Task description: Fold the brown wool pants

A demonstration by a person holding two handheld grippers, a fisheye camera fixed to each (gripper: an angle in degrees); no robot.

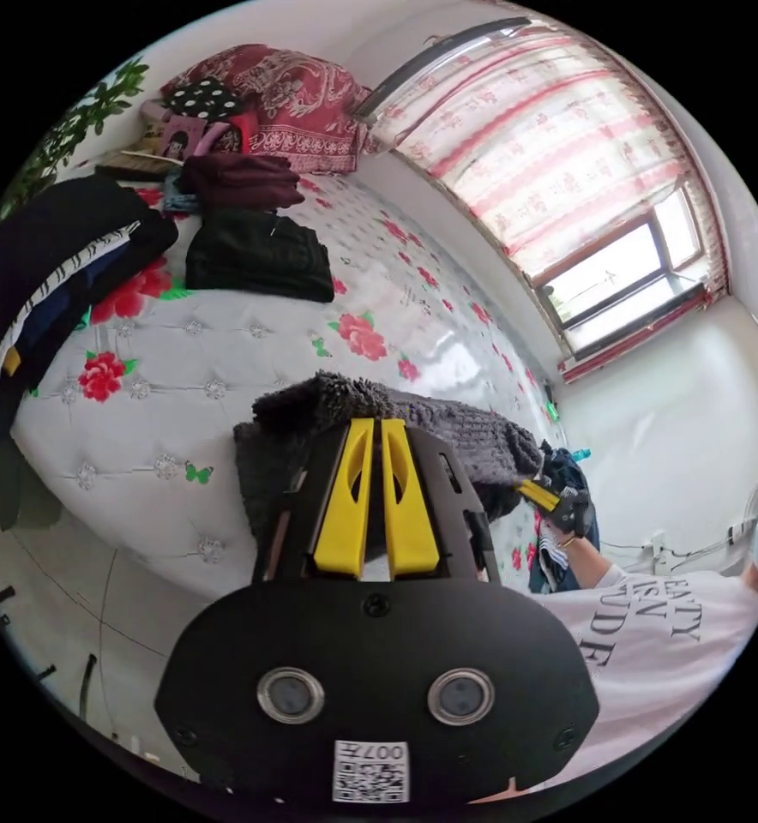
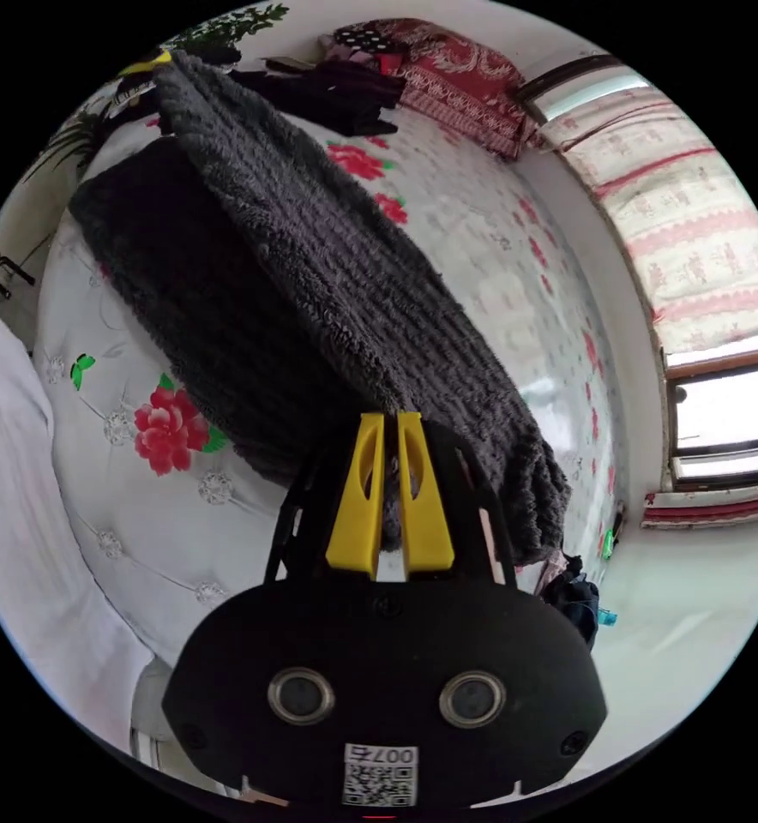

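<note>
Right gripper view: pants (image 2: 310, 283) pinched between tool (image 2: 390, 433) jaws.

In the left gripper view the camera housing (image 1: 379, 669) hides the near part of the pants (image 1: 473, 446). The person's shirt (image 1: 662, 634) runs out past the rim. In the right gripper view the tips of the right tongs (image 2: 385, 424) are buried in pile, contact unclear.

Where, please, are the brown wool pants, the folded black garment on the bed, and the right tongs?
brown wool pants (image 2: 327, 283), right gripper view, on the fuzzy lifted stretch.
folded black garment (image 1: 259, 255), left gripper view, on its top face.
right tongs (image 2: 389, 429), right gripper view, between the yellow tips.
</note>
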